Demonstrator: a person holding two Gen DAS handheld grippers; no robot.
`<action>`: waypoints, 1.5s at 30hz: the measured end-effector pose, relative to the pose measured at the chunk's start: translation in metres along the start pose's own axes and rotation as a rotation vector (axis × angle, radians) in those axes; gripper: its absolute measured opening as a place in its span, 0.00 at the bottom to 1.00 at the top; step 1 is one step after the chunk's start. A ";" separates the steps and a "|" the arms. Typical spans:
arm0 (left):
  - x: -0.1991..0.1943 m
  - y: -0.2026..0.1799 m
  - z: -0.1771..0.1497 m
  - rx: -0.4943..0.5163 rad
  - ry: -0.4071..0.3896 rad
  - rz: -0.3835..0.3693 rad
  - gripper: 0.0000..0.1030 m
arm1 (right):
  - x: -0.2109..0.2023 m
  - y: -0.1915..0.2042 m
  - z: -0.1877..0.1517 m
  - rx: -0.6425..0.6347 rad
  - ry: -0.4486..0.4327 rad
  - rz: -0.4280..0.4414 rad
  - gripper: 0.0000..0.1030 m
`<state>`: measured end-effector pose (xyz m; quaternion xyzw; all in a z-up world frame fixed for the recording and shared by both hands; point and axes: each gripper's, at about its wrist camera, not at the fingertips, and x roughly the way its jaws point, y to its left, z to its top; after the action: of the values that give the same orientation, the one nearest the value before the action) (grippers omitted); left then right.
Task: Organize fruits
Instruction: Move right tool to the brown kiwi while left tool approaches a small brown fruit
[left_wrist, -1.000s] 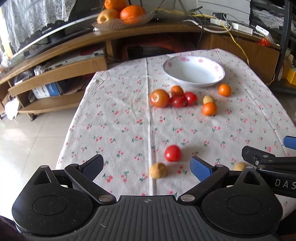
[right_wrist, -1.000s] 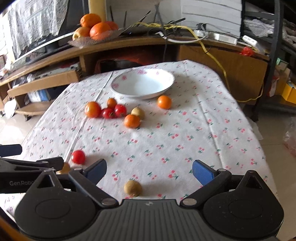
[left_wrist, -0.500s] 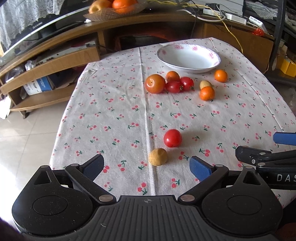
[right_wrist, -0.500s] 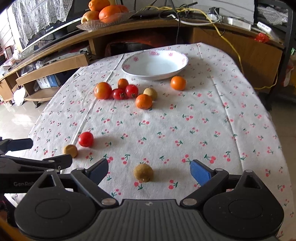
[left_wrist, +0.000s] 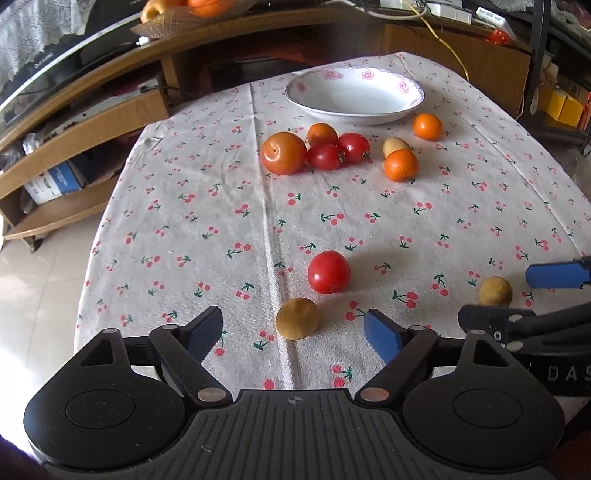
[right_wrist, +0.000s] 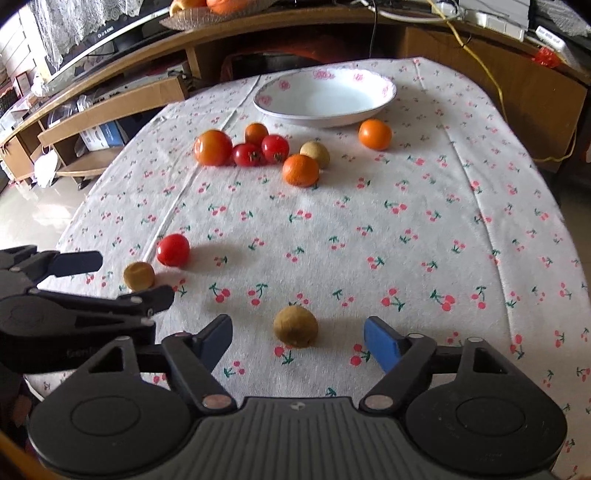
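My left gripper (left_wrist: 295, 332) is open, its fingers either side of a small tan fruit (left_wrist: 297, 318), not touching it. A red tomato (left_wrist: 328, 271) lies just beyond. My right gripper (right_wrist: 297, 338) is open around another tan fruit (right_wrist: 295, 326). Farther off lies a cluster: a large orange-red fruit (left_wrist: 283, 153), two red tomatoes (left_wrist: 338, 152), small oranges (left_wrist: 400, 165) and a tan fruit (left_wrist: 395, 146). A lone orange (right_wrist: 375, 134) sits by the empty white bowl (right_wrist: 325, 98) at the far end.
The table wears a cherry-print cloth (right_wrist: 406, 221) and drops off on the left to a tiled floor (left_wrist: 29, 277). Behind it stands a wooden shelf unit (left_wrist: 92, 122) with a fruit basket (left_wrist: 177, 18) and cables on top.
Both grippers have moved forward and down toward the cloth. Each tan fruit now lies between its gripper's open fingers. No fruit has moved.
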<state>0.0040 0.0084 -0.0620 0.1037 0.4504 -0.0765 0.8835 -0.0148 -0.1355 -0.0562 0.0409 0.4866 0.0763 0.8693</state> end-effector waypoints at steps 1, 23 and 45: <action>0.002 0.000 0.001 -0.002 0.003 -0.004 0.80 | 0.001 -0.001 0.000 0.003 0.006 0.002 0.73; 0.006 -0.011 0.000 0.049 0.018 -0.090 0.68 | 0.003 -0.003 0.000 -0.030 -0.014 -0.036 0.66; 0.008 -0.008 0.001 0.029 0.037 -0.110 0.69 | 0.006 -0.003 0.004 -0.058 -0.053 -0.050 0.54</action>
<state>0.0078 -0.0003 -0.0690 0.0930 0.4704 -0.1294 0.8679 -0.0078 -0.1378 -0.0600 0.0055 0.4619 0.0677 0.8843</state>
